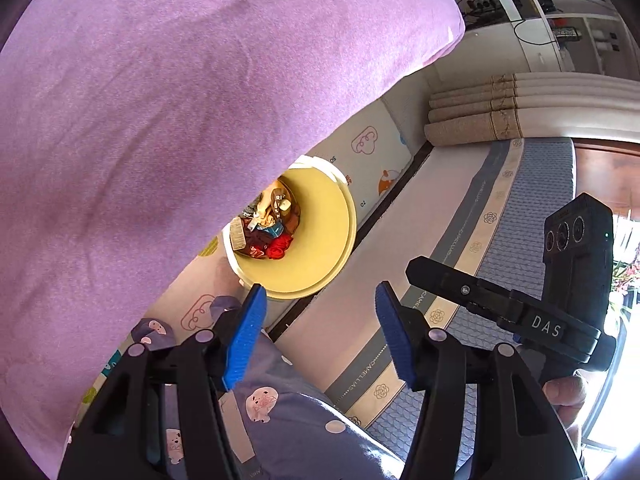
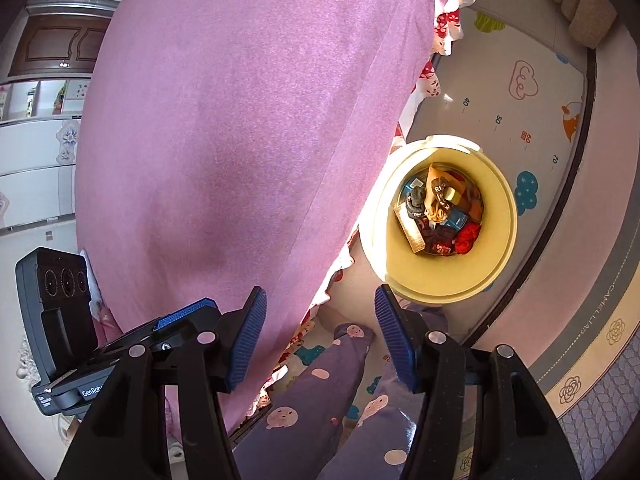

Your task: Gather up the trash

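Observation:
A pale yellow trash bin (image 1: pixel 328 240) stands on the floor mat below me, partly hidden by a purple cloth-covered surface (image 1: pixel 160 120). It holds several wrappers and scraps (image 1: pixel 268 228). In the right wrist view the bin (image 2: pixel 496 248) shows whole, with the trash (image 2: pixel 440 216) at its bottom. My left gripper (image 1: pixel 320 336) is open and empty above the bin's near rim. My right gripper (image 2: pixel 320 336) is open and empty, up over the cloth's edge. The right gripper also shows in the left wrist view (image 1: pixel 520 312), its jaws hidden.
A cartoon play mat (image 2: pixel 520 92) covers the floor round the bin. A mattress (image 1: pixel 500 240) with a patterned border lies to the right. My purple-trousered legs (image 2: pixel 320 400) are below. Rolled mats (image 1: pixel 472 120) lie at the far wall. Cabinets (image 2: pixel 40 120) stand at left.

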